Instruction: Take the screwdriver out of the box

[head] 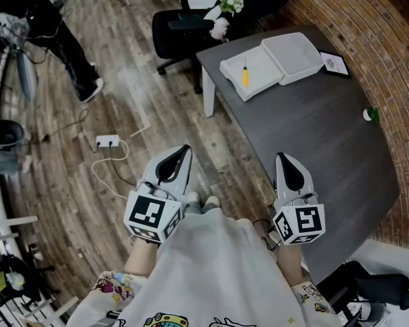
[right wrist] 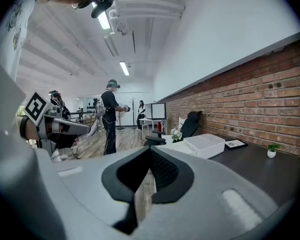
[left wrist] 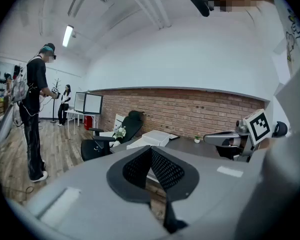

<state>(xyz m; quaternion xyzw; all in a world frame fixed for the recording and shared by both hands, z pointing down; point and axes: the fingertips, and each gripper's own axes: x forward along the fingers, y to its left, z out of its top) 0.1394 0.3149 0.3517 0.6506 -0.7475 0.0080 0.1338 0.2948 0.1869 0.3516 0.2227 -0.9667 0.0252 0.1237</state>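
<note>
A yellow-handled screwdriver (head: pixel 245 74) lies in the open white box (head: pixel 259 80) at the far end of the dark grey table (head: pixel 327 148). The box's lid (head: pixel 294 55) rests beside it. Both grippers are held close to the person's body, far short of the box. My left gripper (head: pixel 185 149) hangs over the floor left of the table, shut and empty. My right gripper (head: pixel 280 157) hovers over the table's near edge, shut with nothing between its jaws. The box (right wrist: pixel 206 145) shows far ahead in the right gripper view, and also as the box (left wrist: pixel 153 138) in the left gripper view.
A black office chair (head: pixel 179 35) and white flowers (head: pixel 229 4) stand at the table's far end. A small picture frame (head: pixel 335 64) and a tiny green plant (head: pixel 370 114) sit near the brick wall. A power strip (head: pixel 108 141) with cables lies on the floor; a person (head: pixel 51 26) stands far left.
</note>
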